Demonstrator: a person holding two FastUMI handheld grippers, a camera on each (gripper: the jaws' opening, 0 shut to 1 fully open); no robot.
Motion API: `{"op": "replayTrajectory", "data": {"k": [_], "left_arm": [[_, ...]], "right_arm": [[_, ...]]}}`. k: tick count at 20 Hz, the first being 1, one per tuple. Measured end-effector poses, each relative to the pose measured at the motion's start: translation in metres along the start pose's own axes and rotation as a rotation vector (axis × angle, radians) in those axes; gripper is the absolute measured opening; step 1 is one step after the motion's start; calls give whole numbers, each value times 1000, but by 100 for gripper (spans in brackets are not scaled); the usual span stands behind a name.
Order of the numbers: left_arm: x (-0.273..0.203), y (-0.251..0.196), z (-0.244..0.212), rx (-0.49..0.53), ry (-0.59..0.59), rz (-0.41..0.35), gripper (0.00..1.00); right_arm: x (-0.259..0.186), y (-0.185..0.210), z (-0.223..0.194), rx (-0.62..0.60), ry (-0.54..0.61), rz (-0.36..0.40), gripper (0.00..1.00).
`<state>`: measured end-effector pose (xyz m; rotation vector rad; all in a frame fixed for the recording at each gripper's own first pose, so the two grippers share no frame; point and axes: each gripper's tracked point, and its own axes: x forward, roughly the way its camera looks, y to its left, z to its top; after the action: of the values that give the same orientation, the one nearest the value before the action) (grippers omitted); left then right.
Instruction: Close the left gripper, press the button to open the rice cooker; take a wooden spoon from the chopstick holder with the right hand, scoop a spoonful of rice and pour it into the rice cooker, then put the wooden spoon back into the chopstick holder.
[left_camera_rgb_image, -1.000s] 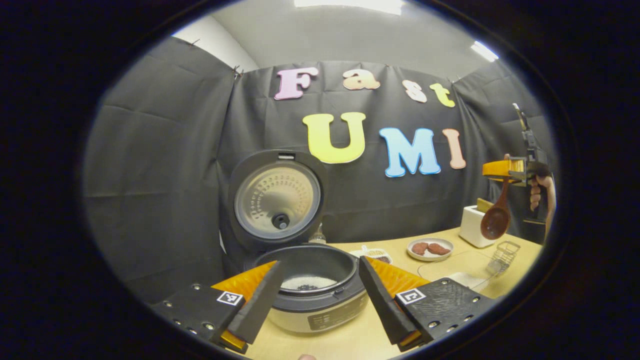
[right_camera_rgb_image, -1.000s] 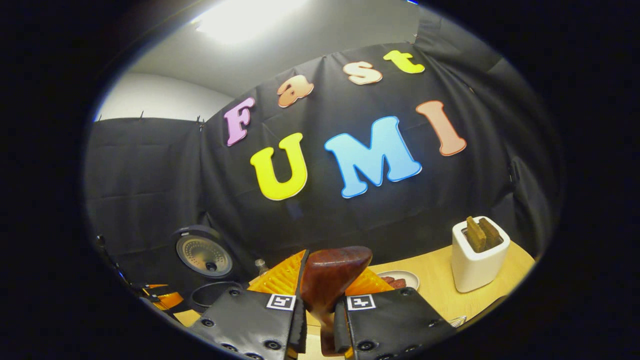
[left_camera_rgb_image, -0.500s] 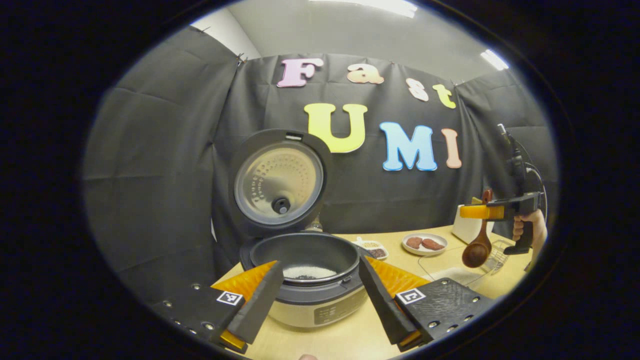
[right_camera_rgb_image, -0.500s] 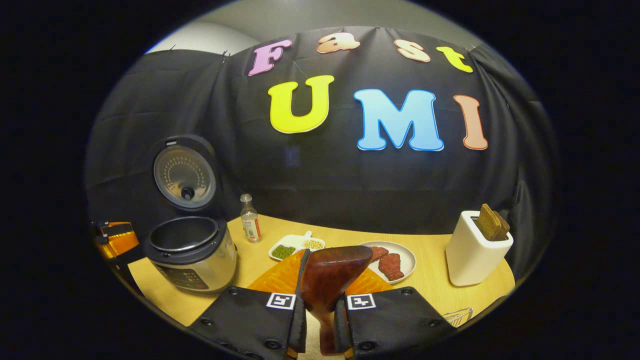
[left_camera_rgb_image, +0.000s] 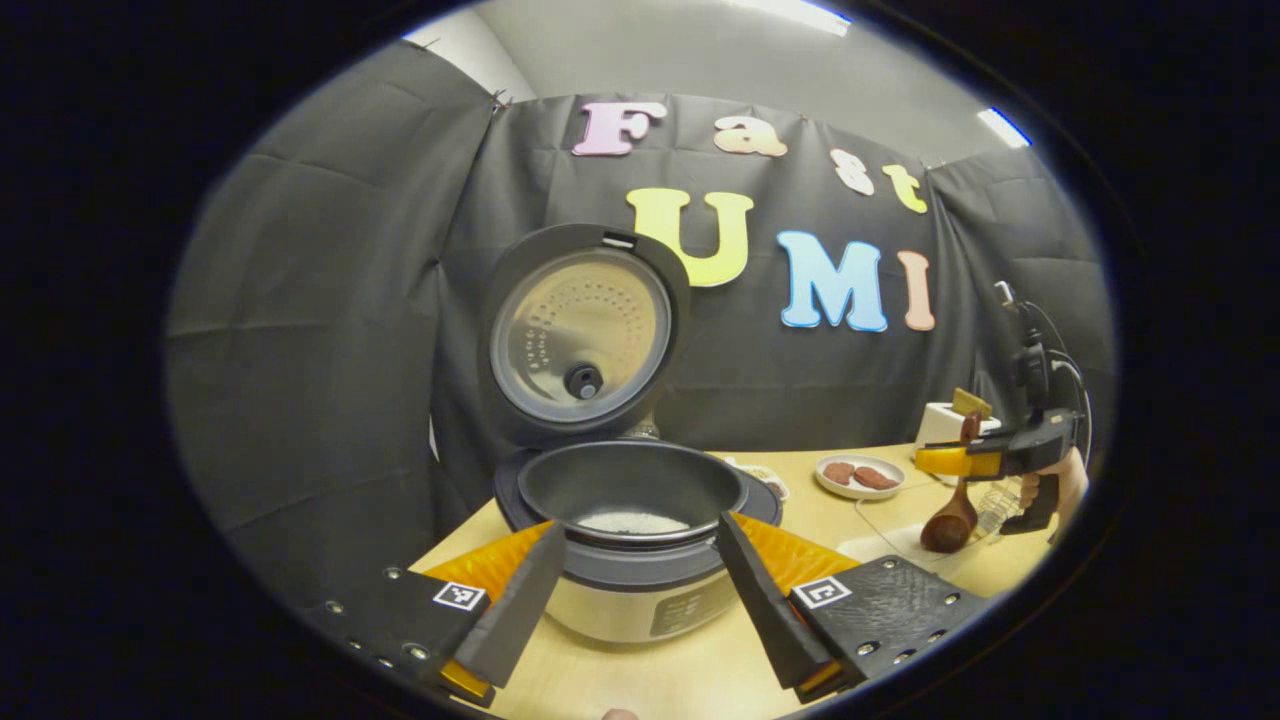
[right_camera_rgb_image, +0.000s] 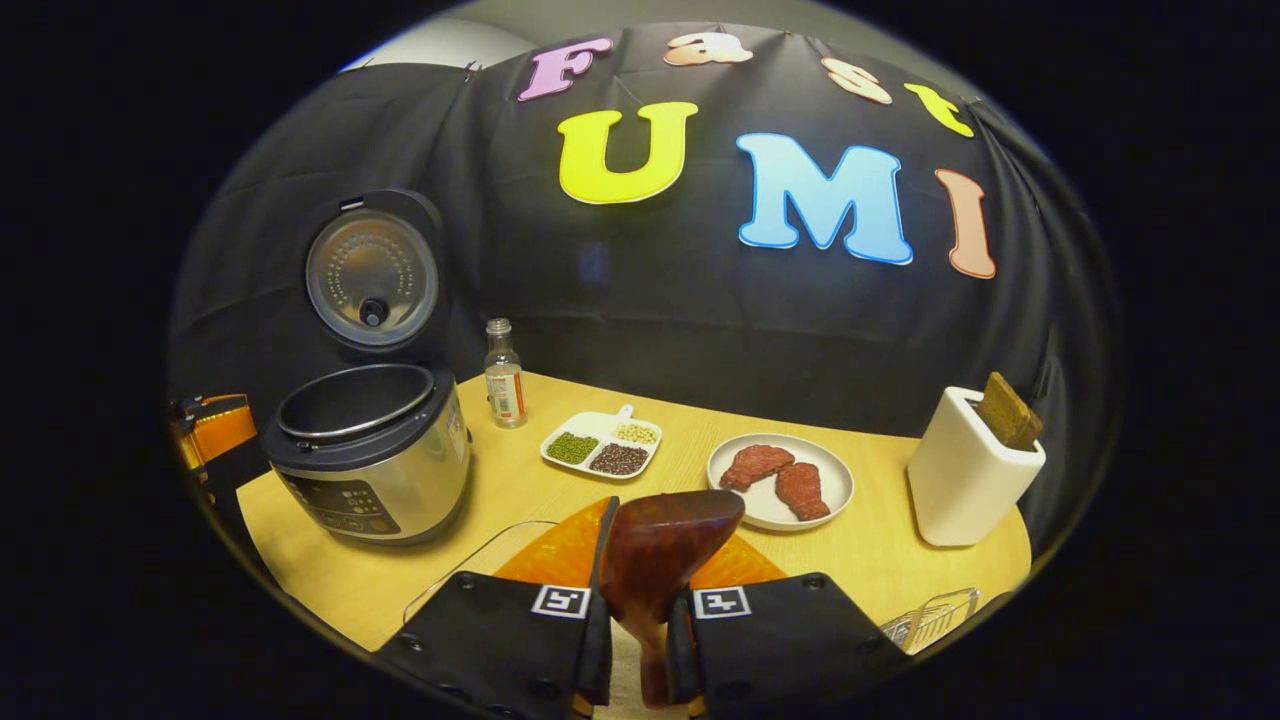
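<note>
**Spoon gripped on right, cooker open, left claw idle**

Near: in the right gripper view I've got the right gripper (right_camera_rgb_image: 640, 640) pinched on the wooden spoon (right_camera_rgb_image: 660, 555). Both fingers press the handle, and the bowl sticks up just ahead of the tips. In the left gripper view the spoon (left_camera_rgb_image: 950, 520) hangs bowl-down under that gripper (left_camera_rgb_image: 955, 460), low over the table's right side, with a hand (left_camera_rgb_image: 1045, 490) on the grip.

The left gripper (left_camera_rgb_image: 635, 600) is spread wide, holding nothing, with the fingers either side of the rice cooker (left_camera_rgb_image: 635, 560) in view. I can't tell if they touch it.

The rice cooker (right_camera_rgb_image: 365, 465) sits on the left of the table (right_camera_rgb_image: 500, 500), lid (right_camera_rgb_image: 372, 270) swung upright. There's a small white patch of rice in the pot (left_camera_rgb_image: 632, 522).

A wire chopstick holder (right_camera_rgb_image: 930, 618) is at the near right edge, mostly cut off. A clear tray edge (right_camera_rgb_image: 470, 560) lies just left of my right fingers.

Mid table: a three-part dish of beans (right_camera_rgb_image: 602, 452) and a plate of meat (right_camera_rgb_image: 780, 480) to its right.

Far: a small bottle (right_camera_rgb_image: 504, 375) behind the cooker and a white toaster (right_camera_rgb_image: 965, 470) with bread far right.
</note>
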<state>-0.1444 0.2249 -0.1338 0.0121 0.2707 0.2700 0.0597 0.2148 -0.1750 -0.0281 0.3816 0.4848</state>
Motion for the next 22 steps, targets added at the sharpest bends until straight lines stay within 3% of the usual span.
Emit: {"op": "replayTrajectory", "data": {"k": [10,15,22], "left_arm": [[-13,14,-6,5,16,42,95],[-19,16,-5,16,15,59,95],[-26,11,0,35,7,65,95]], "right_arm": [[9,44,-11,290,47,169,23],[13,49,-10,339,38,182,23],[16,45,8,540,-2,236,23]]}}
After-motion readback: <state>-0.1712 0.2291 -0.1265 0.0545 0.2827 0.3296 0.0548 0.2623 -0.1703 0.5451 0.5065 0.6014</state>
